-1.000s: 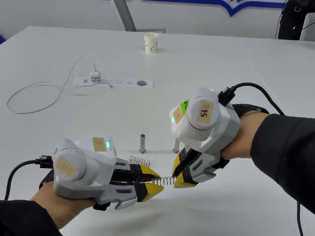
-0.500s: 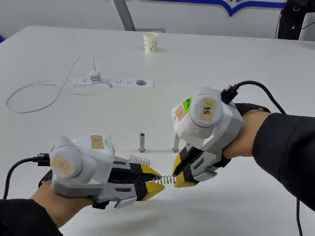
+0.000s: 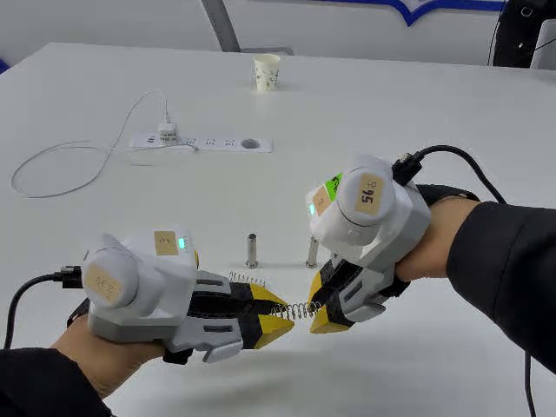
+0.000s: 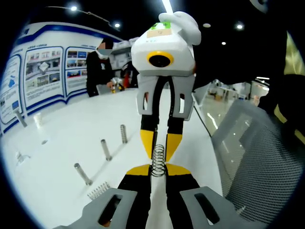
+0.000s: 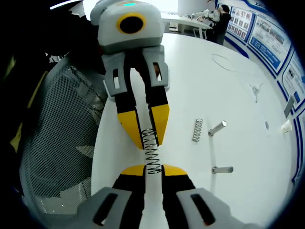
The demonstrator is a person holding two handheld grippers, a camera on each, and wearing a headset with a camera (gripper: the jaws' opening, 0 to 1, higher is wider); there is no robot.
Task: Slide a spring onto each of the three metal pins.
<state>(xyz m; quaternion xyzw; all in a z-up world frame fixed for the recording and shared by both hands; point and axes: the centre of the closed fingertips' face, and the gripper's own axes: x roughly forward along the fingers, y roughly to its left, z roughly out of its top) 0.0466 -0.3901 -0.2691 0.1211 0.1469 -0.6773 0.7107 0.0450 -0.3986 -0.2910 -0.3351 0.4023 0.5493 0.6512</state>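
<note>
A small steel spring (image 3: 301,309) spans between my two grippers just above the white table (image 3: 417,139). My left gripper (image 3: 280,320) is shut on one end and my right gripper (image 3: 318,314) is shut on the other. In the left gripper view the spring (image 4: 158,158) rises from my left gripper (image 4: 157,170) toward the right gripper (image 4: 161,141). The right gripper view has the spring (image 5: 151,151) between my right gripper (image 5: 153,170) and the left gripper (image 5: 145,125). Three upright metal pins (image 4: 105,150) stand bare; two pins (image 3: 252,250) appear in the head view. A second spring (image 3: 246,280) lies loose beside them.
A white power strip (image 3: 201,145) with a plugged-in adapter and a looping cable (image 3: 61,169) lies at the back left. A paper cup (image 3: 267,72) stands far back. A person (image 4: 101,67) stands beyond the table, and a mesh chair (image 4: 252,157) is close by.
My left gripper has eased slightly left and lower, so the two grippers stand a bit further apart with the spring still between them. The pins and loose spring have not moved.
</note>
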